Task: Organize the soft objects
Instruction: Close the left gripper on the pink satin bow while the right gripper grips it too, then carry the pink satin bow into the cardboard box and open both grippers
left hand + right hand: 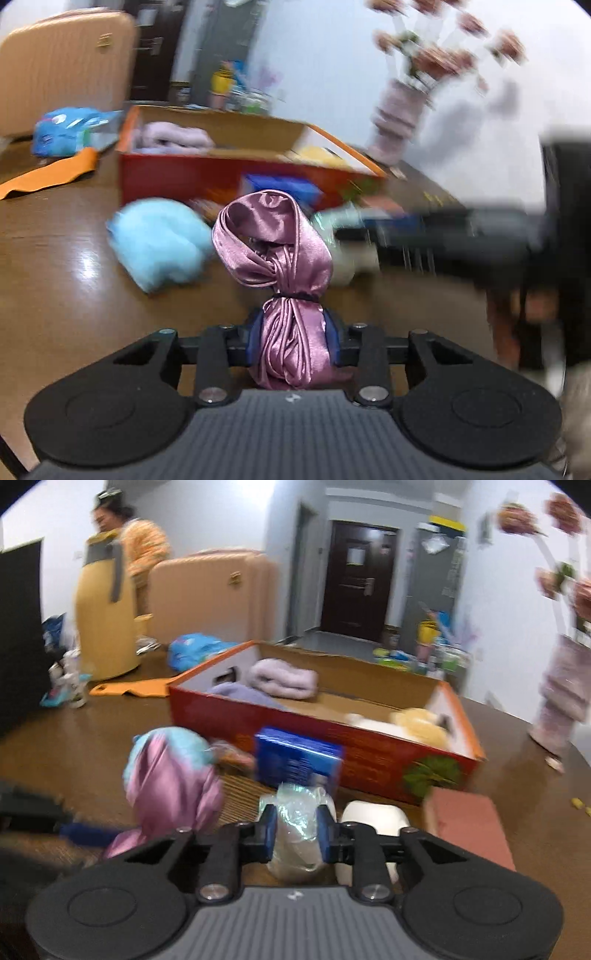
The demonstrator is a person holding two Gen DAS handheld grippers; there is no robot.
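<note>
Closest to the left wrist camera, the left gripper (293, 341) has its blue fingers (255, 341) pressed in on the lower end of a pink satin bundle (275, 243), tied with a thin black band, its looped top standing up above the brown bench (66, 295). Seen from the right wrist, the right gripper (295, 829) has its fingers (325, 830) clamped on a crinkly clear-wrapped soft packet (299, 812), held just above the bench. Just behind the satin bundle lies a fluffy light-blue soft piece (159, 243) on the bench. Beyond both stands an open red cardboard box (369, 764) with lilac folded towels (282, 679) at one end and a cream plush item (417, 723) at the other. A blue carton (297, 757) leans against the box front. A white object (373, 816) and a pink block (469, 827) lie beside the right gripper.
</note>
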